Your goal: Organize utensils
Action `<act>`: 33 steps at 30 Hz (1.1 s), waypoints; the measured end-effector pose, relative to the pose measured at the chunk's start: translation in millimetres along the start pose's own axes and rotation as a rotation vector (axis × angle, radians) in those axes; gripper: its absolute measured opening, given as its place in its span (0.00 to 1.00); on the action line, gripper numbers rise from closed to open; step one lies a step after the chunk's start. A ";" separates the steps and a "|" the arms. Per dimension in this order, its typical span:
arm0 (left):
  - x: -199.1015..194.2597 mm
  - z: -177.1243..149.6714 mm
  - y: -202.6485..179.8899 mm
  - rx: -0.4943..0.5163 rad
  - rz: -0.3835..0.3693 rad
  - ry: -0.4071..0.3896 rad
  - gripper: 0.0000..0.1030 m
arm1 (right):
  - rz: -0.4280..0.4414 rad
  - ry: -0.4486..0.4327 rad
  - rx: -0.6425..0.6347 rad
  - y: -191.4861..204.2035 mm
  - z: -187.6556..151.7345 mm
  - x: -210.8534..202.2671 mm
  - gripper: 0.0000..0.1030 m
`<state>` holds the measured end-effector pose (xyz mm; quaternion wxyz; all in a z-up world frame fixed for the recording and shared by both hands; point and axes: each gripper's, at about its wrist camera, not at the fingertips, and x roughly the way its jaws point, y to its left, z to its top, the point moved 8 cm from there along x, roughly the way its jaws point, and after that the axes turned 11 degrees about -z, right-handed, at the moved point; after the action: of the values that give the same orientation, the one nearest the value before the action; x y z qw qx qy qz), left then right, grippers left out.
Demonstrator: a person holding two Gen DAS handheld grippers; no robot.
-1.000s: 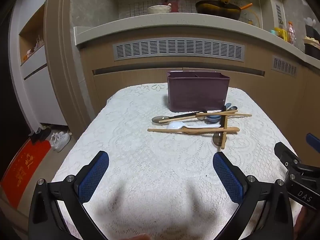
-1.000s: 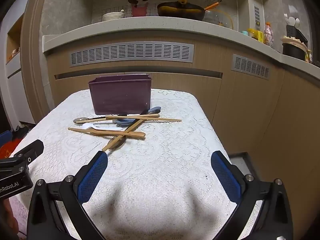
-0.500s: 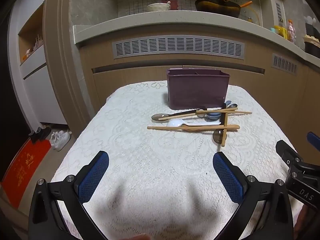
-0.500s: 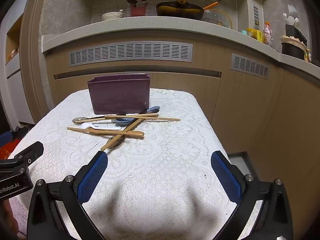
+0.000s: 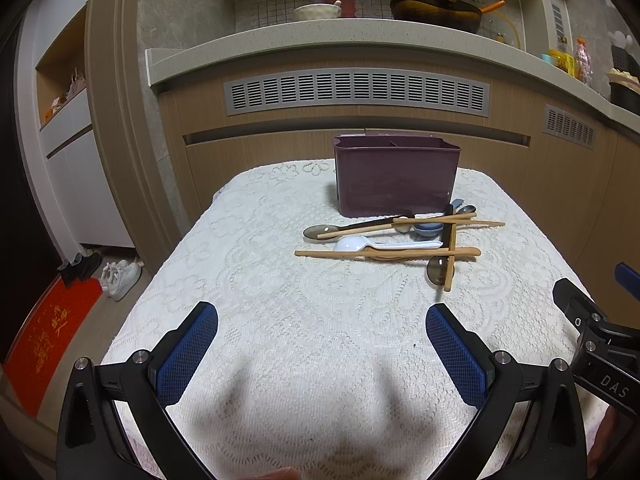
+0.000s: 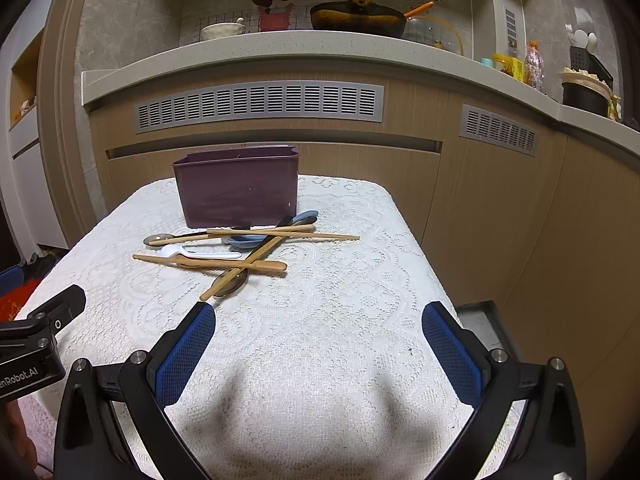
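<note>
We see a jumbled pile of utensils (image 5: 400, 240) just in front of the purple holder (image 5: 395, 176) on the lace tablecloth (image 5: 280, 320): wooden chopsticks (image 6: 248, 264), a white spoon (image 5: 360, 245), a blue spoon (image 6: 256, 240) and dark metal spoons, crossing one another. Our left gripper (image 5: 320, 344) and right gripper (image 6: 318, 340) both hover nearer than the pile, jaws spread wide, holding nothing.

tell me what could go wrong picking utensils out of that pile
The chopsticks and spoons lie crossed in one heap, so lifting one could drag or flick its neighbours. The white spoon sits partly under a wooden piece and may snag. The purple holder stands right behind the heap; a push could shove it back. Both grippers, left gripper and right gripper, are open and empty.
</note>
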<state>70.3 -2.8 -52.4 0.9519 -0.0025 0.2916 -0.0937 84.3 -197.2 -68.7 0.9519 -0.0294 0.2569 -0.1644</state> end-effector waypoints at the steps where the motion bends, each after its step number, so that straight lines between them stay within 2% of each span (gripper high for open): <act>1: 0.4 -0.3 -0.3 0.000 -0.001 0.001 1.00 | -0.001 0.002 -0.001 0.9 0.3 0.7 1.00; 33: 0.1 1.5 -0.3 0.005 -0.002 0.000 1.00 | -0.002 0.002 0.000 1.1 0.0 1.8 1.00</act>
<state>71.1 -3.1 -51.2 0.9519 -0.0005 0.2912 -0.0953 86.1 -196.7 -69.7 0.9515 -0.0297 0.2576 -0.1655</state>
